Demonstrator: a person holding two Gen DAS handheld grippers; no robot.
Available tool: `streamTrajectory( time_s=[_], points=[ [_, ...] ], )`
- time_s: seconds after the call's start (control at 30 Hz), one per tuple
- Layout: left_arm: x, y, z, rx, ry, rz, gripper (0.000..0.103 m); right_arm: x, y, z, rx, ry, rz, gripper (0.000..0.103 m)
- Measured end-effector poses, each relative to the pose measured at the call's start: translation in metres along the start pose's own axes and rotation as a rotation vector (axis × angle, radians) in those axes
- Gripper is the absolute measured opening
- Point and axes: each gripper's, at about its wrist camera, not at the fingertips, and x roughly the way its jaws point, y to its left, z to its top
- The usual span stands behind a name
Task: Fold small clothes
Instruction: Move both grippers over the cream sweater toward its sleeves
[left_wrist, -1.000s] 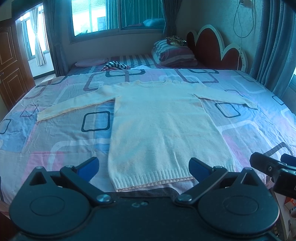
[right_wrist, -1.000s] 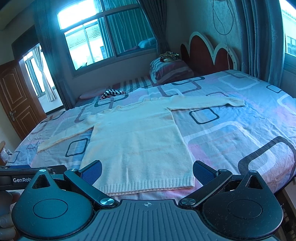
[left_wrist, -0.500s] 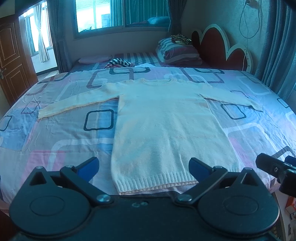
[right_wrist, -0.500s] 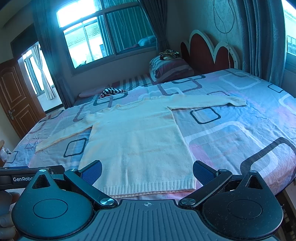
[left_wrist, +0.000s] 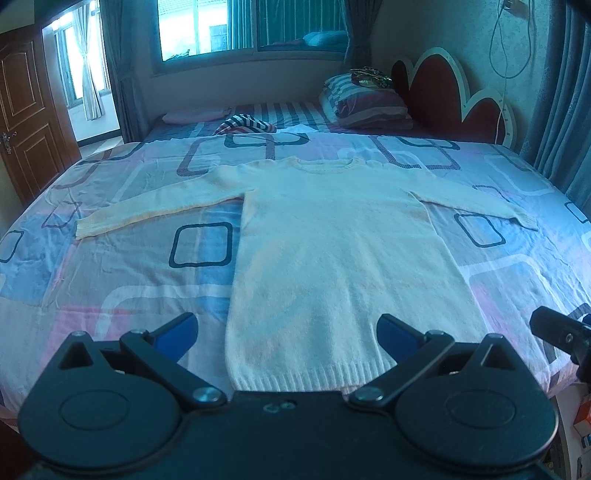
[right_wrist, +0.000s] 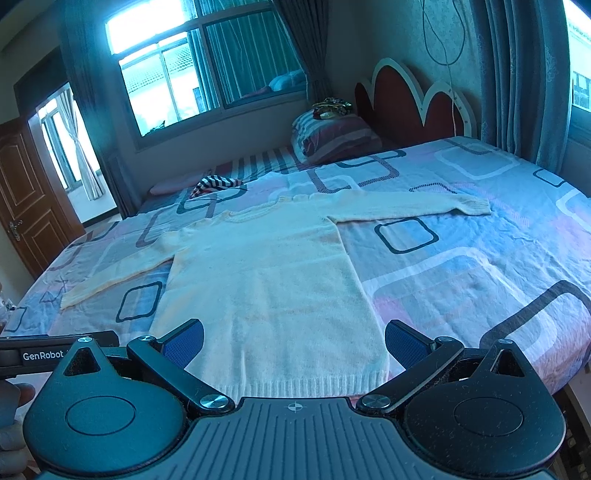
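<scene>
Daylight from the bedroom window falls on a wide bed (left_wrist: 110, 266) under a pastel sheet printed with rounded squares. One cream knitted long-sleeved sweater (left_wrist: 332, 258) lies flat on it, both sleeves spread and hem nearest, probably laid out for folding. Two grippers hover over the hem: the left gripper (left_wrist: 286, 328) and the right gripper (right_wrist: 293, 338), each spread wide and holding nothing. One striped pillow (left_wrist: 365, 101) sits by the headboard.

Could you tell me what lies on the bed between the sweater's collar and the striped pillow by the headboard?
Only bare patterned bedspread lies between the sweater collar and the striped pillow, as both wrist views show. The striped cloth sits off to the left.
</scene>
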Motion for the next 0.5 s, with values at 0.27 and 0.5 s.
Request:
streamTrajectory(
  time_s=[0.27,0.5],
  points=[
    [0.024,0.0,0.018,-0.015,0.008,0.013,0.102,0.025,-0.013,0.014,0.009,0.014,-0.034,0.103],
    [0.058,-0.002,0.041,-0.019,-0.003,0.028,0.102,0.061,-0.034,0.034,0.02,0.017,-0.083,0.103]
  ],
)
